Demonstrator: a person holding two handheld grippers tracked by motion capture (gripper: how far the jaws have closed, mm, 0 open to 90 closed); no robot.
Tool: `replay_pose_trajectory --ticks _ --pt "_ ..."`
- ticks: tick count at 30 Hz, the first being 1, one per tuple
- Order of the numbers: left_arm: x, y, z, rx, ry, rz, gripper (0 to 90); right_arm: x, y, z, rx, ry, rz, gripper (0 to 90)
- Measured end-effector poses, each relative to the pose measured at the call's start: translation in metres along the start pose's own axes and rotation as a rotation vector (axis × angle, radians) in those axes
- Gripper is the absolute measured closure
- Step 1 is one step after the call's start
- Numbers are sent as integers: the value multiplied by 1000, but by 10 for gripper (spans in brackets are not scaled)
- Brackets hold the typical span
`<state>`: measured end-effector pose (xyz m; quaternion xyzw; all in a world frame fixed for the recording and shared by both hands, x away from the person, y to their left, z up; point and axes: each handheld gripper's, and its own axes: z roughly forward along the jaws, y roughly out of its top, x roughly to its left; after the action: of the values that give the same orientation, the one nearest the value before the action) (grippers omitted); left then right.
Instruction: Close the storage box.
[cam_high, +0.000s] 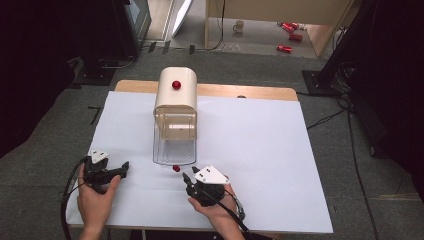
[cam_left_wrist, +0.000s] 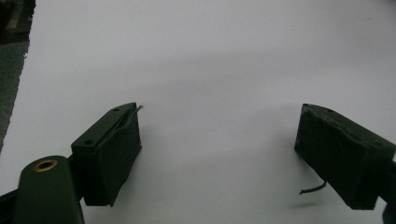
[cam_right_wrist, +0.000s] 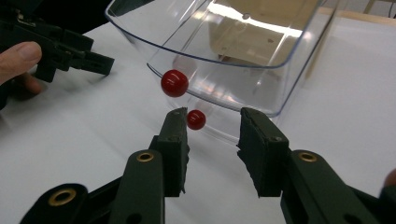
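Reaching toward the small red ball (cam_right_wrist: 196, 119), our right tool (cam_right_wrist: 212, 140) has its jaws partly spread, with nothing pinched between them; the ball lies on the white surface (cam_high: 260, 150) just ahead of the left jaw's tip, toward eleven o'clock in the right gripper view, not yet between the pads. In the high view the right tool (cam_high: 189, 179) sits at about six o'clock on the surface, and the same ball (cam_high: 176, 169) rests at its eleven o'clock, just beside the front lip of the clear bin (cam_high: 174, 145). That bin hangs from the cream dispenser (cam_high: 175, 95), which stands at twelve o'clock from the tool and carries a red knob (cam_high: 176, 85) on top. The bigger red ball (cam_right_wrist: 174, 83) in the right gripper view looks to be at the bin's clear wall; whether it is inside or a reflection we cannot tell. Our left tool (cam_left_wrist: 219, 154), jaws spread wide and holding nothing, idles over bare surface at about nine o'clock from the right one (cam_high: 107, 170). We judge the job barely begun: the ball is approached but not gripped, so closing on it, lifting and placing it all remain.
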<state>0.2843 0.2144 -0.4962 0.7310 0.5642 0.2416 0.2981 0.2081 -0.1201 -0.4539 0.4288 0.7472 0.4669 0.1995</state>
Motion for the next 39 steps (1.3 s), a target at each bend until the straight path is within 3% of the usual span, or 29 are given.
replay_pose_trajectory --ticks 12,24,39 --pt "0 0 0 0 0 0 143 15 5 12 -6 19 -6 665" --pt "0 0 0 0 1 0 143 20 3 26 -3 16 33 710" --pt "0 0 0 0 1 0 143 23 5 28 -27 2 52 751"
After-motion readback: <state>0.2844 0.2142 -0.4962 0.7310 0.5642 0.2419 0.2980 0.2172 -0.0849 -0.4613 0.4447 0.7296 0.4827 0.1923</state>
